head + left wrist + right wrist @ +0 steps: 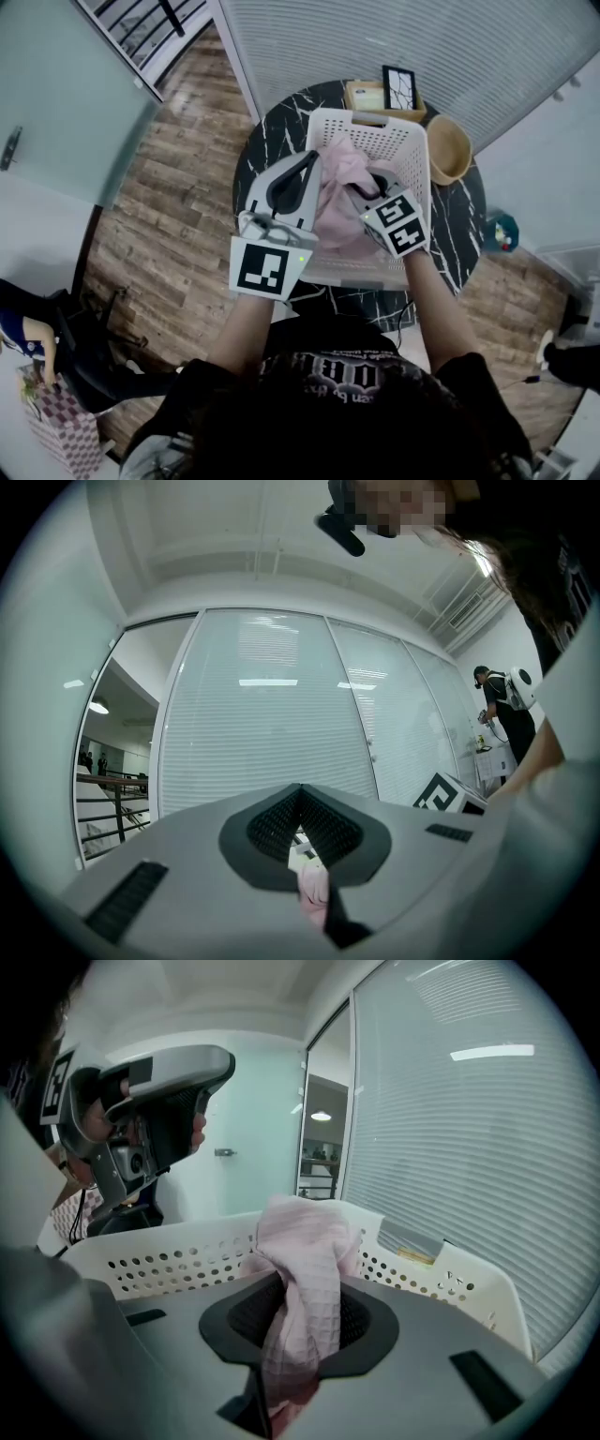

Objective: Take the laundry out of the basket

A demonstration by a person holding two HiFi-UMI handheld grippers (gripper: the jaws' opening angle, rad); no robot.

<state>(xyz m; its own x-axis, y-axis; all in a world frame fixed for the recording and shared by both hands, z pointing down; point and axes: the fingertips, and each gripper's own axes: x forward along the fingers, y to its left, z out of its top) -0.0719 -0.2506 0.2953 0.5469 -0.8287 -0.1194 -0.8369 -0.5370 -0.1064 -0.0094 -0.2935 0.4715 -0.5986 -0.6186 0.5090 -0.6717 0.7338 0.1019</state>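
A round black marble bench (267,150) carries the white basket (418,141), where the right hand-held gripper (305,1321) grips a pink cloth (302,1232) bunched up just ahead of its jaws, the left hand-held gripper (311,159) close on its left, jaws drawn together beside that cloth.

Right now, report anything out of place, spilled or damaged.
Nothing stands out. The pink cloth is pinched by the left tool and the right tool over the white basket, which sits upright on the table.
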